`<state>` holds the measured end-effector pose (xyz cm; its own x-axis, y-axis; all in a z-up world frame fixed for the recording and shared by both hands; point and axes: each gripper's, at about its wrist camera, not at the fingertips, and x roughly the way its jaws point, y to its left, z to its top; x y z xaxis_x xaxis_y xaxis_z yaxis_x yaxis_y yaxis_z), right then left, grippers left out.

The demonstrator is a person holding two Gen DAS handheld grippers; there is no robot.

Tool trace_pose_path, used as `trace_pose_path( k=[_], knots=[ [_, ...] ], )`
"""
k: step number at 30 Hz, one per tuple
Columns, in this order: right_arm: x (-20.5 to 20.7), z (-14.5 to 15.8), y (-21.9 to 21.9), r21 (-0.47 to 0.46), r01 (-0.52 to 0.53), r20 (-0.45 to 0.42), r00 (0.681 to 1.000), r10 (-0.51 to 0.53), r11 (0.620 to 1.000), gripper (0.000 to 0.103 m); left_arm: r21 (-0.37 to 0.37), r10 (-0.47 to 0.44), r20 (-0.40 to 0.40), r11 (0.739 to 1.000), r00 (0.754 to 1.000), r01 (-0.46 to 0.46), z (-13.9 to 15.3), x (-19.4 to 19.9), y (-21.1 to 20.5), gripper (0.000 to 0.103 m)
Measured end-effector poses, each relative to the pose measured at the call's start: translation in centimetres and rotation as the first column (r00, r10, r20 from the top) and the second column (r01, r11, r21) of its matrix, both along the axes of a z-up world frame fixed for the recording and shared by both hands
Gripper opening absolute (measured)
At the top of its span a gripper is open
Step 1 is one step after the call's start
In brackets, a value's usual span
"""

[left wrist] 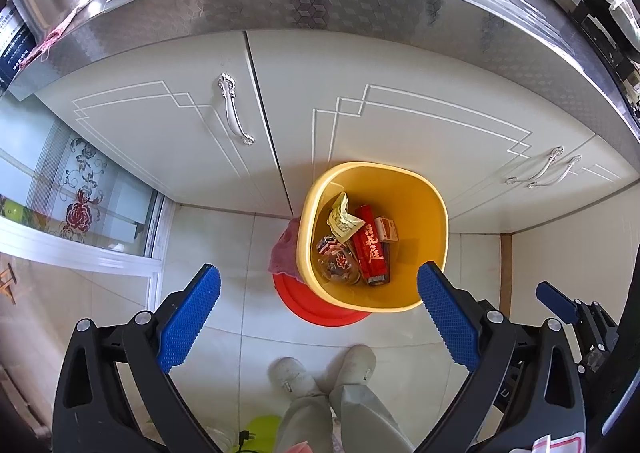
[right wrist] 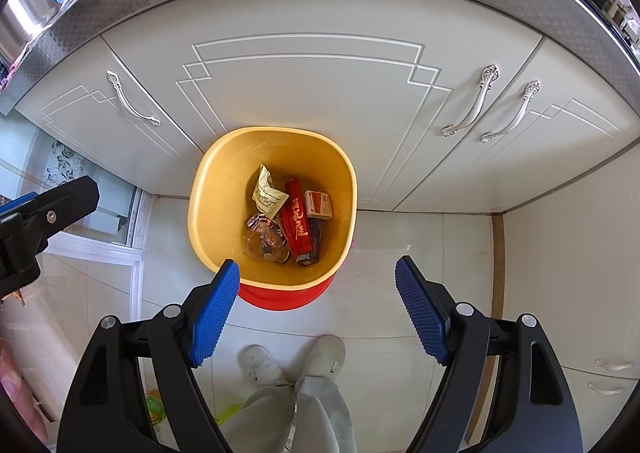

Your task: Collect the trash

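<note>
Plainly, both grippers' fingers (left wrist: 206, 317) (right wrist: 420, 317) stand wide, holding nothing.

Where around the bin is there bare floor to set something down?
Bare tile lies right of the yellow bin, between the cabinet doors and the person's shoes. Left of the bin it is tighter: pink cloth and red basin sit there.

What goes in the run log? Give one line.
bin: holds trash | red box: inside | left hand-held gripper: open, empty | right hand-held gripper: open, empty
</note>
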<state>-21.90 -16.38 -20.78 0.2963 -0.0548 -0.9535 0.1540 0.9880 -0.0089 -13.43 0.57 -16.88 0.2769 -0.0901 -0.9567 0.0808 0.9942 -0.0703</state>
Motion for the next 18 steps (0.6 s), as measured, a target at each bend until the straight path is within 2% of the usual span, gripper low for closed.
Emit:
trace_pose_path(
  k=[18],
  knots=[
    [0.23, 0.15, 0.38, -0.004, -0.008, 0.001, 1.000, 0.008, 1.000, 0.080, -0.002, -0.001, -0.001, 1.000, 1.000, 0.001, 0.12, 0.23, 0.06, 0.098]
  ],
)
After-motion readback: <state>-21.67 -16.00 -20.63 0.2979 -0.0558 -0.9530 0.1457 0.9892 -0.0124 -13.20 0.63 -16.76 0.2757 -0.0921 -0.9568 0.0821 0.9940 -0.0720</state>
